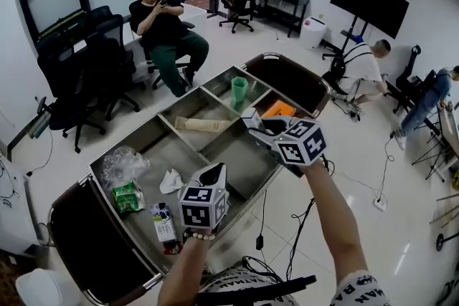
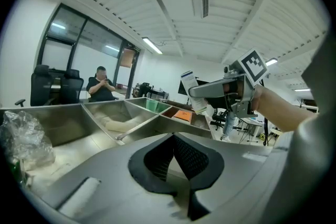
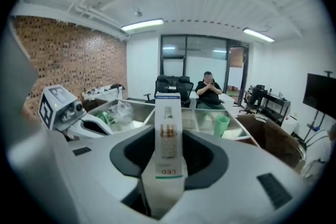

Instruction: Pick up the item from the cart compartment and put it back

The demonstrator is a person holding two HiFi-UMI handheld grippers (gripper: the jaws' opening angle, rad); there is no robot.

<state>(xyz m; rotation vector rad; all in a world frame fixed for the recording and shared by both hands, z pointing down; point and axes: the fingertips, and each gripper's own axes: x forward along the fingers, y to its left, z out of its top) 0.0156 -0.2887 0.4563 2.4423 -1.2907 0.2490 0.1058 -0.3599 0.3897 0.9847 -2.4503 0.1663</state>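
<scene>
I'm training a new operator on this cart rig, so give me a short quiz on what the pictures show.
1. True or false: the right hand-held gripper grips a white box marked LED.
2. The green cup stands: A) in a cart compartment; B) on the floor; C) on a black chair.
3. Which hand-held gripper holds nothing?
Key: 1 true; 2 A; 3 the left hand-held gripper.
</scene>
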